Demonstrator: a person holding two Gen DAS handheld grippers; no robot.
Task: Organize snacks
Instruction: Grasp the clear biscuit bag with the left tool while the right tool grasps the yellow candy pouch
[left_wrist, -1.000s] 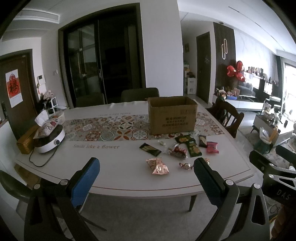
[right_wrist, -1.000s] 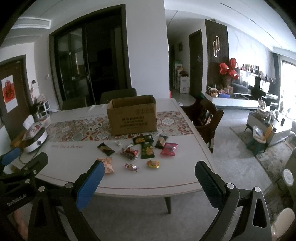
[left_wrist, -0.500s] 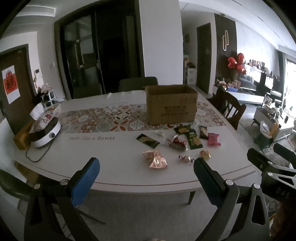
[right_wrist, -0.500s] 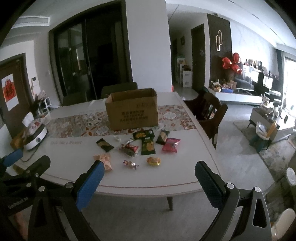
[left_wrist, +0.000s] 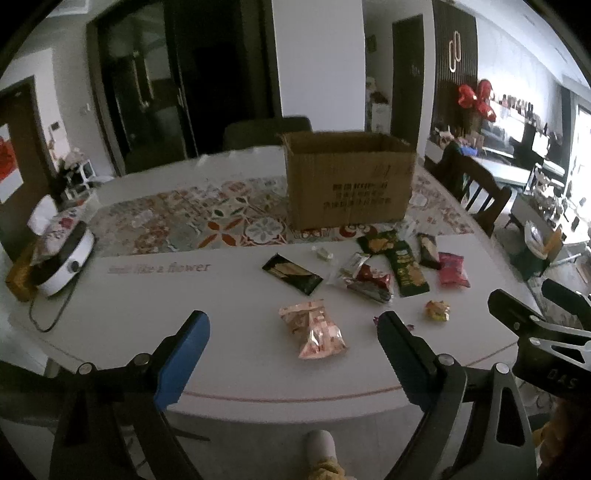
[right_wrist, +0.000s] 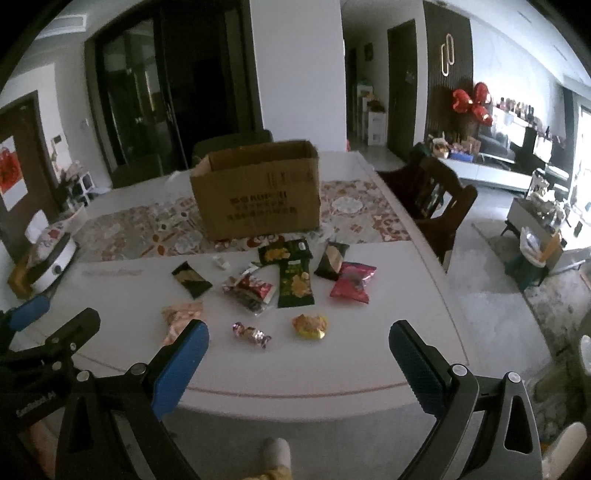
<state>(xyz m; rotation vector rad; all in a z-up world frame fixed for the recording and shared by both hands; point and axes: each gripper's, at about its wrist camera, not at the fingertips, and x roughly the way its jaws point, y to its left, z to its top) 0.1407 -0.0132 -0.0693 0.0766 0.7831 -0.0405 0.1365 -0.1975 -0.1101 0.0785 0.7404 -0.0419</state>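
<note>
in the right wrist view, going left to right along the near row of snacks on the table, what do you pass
pale pink snack bag → foil-wrapped candy → orange and yellow wrapped snack; the pink bag is partly hidden behind the right gripper's blue finger

Dim, bluish room; daylight pours in from the window (left_wrist: 581, 147) at far right (blown out there), leaving the desk (right_wrist: 388, 332) evenly lit, slightly motion-soft, with fisheye bending and black corners.
</note>
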